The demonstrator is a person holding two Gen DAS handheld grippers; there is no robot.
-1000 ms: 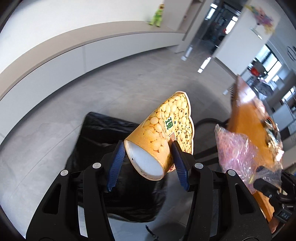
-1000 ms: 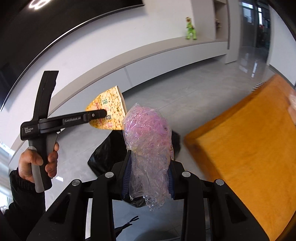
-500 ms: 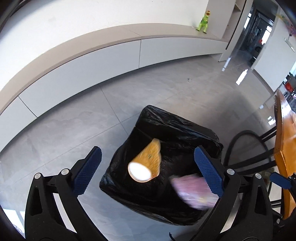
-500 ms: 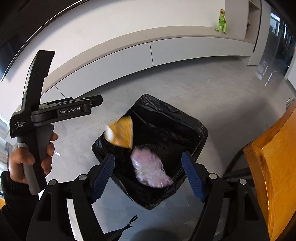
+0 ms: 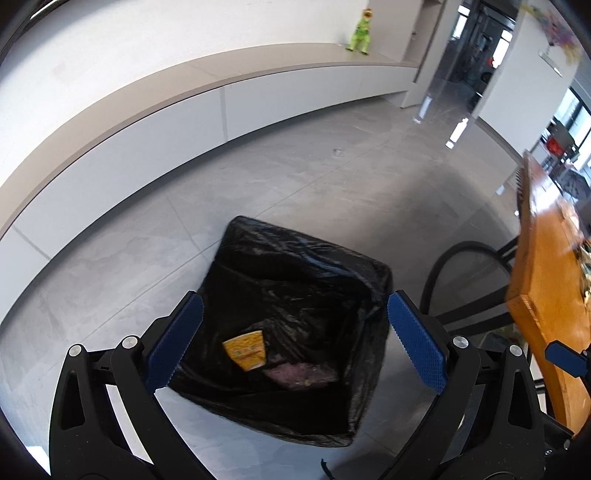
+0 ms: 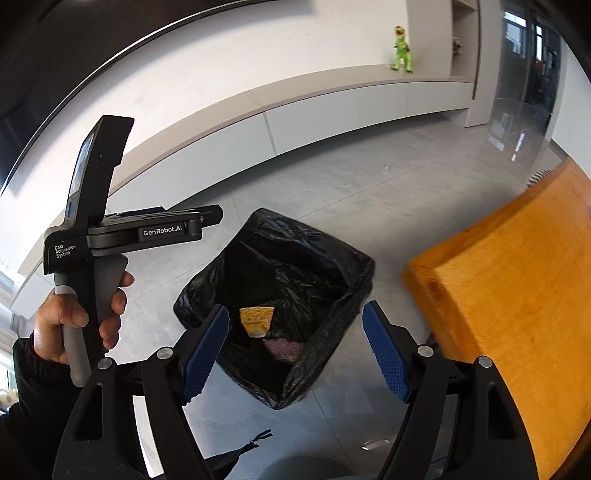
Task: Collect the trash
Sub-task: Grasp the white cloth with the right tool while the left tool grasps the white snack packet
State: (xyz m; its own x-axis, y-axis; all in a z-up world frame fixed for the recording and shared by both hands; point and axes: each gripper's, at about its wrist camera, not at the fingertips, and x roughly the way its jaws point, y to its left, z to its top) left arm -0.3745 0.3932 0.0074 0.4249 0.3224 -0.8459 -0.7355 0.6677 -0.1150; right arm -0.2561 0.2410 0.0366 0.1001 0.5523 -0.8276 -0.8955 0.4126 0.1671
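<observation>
A bin lined with a black bag (image 5: 306, 258) stands on the grey floor, also in the right wrist view (image 6: 295, 243). At its bottom lie a yellow paper cup (image 5: 245, 349) (image 6: 256, 319) and a pink crumpled plastic wrap (image 5: 301, 374) (image 6: 284, 347). My left gripper (image 5: 295, 343) is open and empty above the bin. My right gripper (image 6: 295, 354) is open and empty above it too. The left gripper's body (image 6: 147, 232) shows at the left of the right wrist view, held by a hand.
An orange wooden table (image 6: 517, 314) stands right of the bin; its edge (image 5: 535, 277) shows with black chair legs (image 5: 461, 280) beside it. A long white low cabinet (image 5: 184, 110) runs along the far wall, with a green toy (image 5: 360, 35) on top.
Both grippers opened and let go. The yellow cup and the pink wrap dropped and now lie at the bottom of the black bag.
</observation>
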